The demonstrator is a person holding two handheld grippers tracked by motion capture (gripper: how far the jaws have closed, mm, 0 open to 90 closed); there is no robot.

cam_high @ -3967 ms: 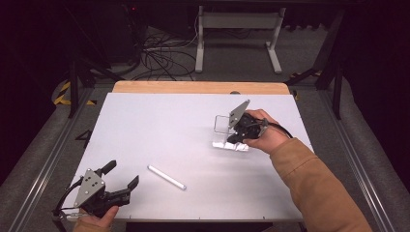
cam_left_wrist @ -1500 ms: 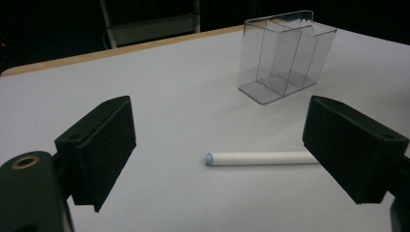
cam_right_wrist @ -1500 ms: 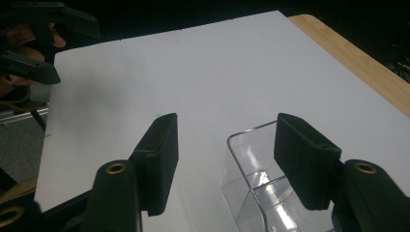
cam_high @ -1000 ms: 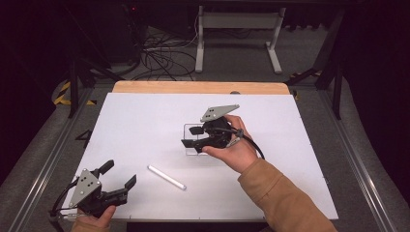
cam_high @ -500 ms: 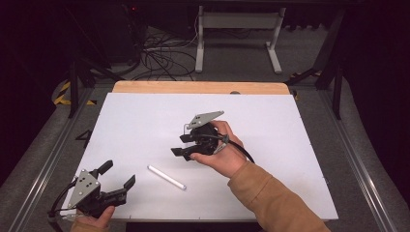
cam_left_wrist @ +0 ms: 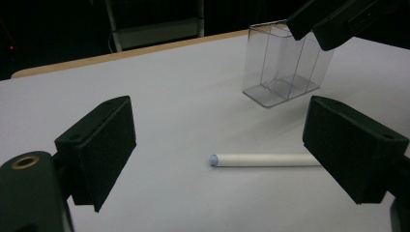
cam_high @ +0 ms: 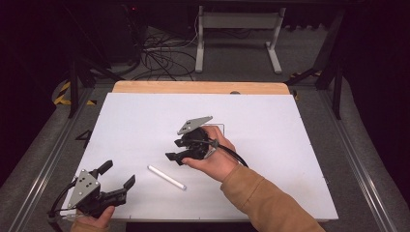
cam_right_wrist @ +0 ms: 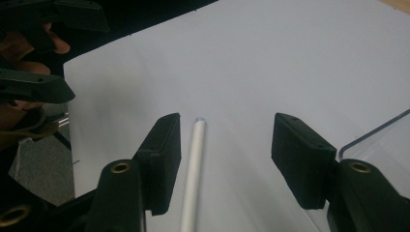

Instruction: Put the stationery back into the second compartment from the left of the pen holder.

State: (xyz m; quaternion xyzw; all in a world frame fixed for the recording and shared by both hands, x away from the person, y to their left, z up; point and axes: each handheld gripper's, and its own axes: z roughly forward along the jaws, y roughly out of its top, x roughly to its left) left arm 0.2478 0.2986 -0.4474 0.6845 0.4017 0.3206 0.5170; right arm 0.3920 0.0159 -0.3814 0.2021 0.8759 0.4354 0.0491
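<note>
A: Where the right tongs sit over the middle of the white counter, what lies ahead of them?

B: A white tube, flat on the counter. In the right gripper view it lies between the jaws, just beside the left one, and I cannot tell if they touch. The jaws stand wide, holding nothing.

A: And the left tongs?

B: Wide as well, empty, at the counter's near left corner in a hand. The tube lies ahead of them, crosswise, its far end hidden behind their right jaw.

A: Anything else?

B: A clear box stands upright beyond the tube, just behind the right tongs. Its edge shows at the right of the right gripper view.
</note>
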